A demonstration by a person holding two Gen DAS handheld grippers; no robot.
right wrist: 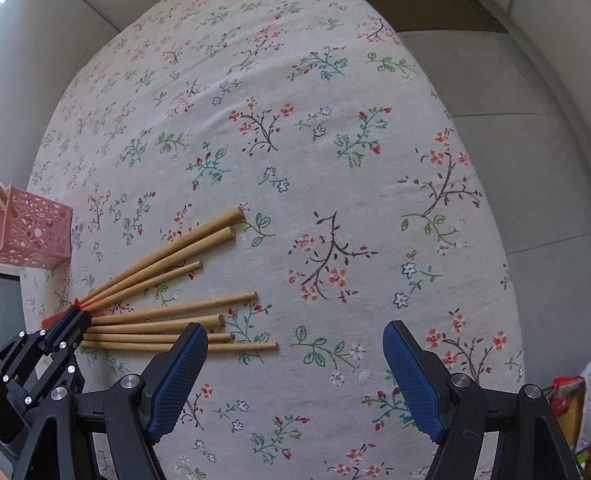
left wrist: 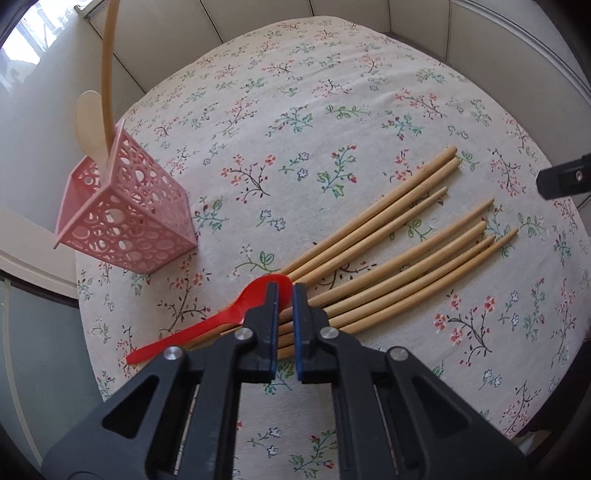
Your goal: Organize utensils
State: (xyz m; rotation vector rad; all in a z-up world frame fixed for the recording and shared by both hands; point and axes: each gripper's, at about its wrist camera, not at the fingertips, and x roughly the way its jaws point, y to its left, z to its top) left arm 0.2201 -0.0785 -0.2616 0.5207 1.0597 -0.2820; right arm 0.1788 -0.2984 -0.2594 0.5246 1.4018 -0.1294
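A red plastic spoon (left wrist: pixel 207 325) lies on the floral tablecloth across the near ends of several wooden chopsticks (left wrist: pixel 399 236). My left gripper (left wrist: pixel 285 291) is nearly closed right over the spoon's bowl, its jaws a narrow gap apart; whether it pinches the bowl is unclear. A pink lattice holder (left wrist: pixel 125 218) stands at the left with a cream spoon (left wrist: pixel 90 122) in it. My right gripper (right wrist: pixel 291 354) is wide open and empty, beside the chopsticks' far tips (right wrist: pixel 221 321). The left gripper (right wrist: pixel 70 321) and the holder (right wrist: pixel 33 232) also show in the right wrist view.
The round table's edge (left wrist: pixel 92 332) runs close behind the spoon handle. A cushioned bench (left wrist: pixel 332 22) curves around the far side. A red-topped bag (right wrist: pixel 569 398) sits beyond the table's right edge.
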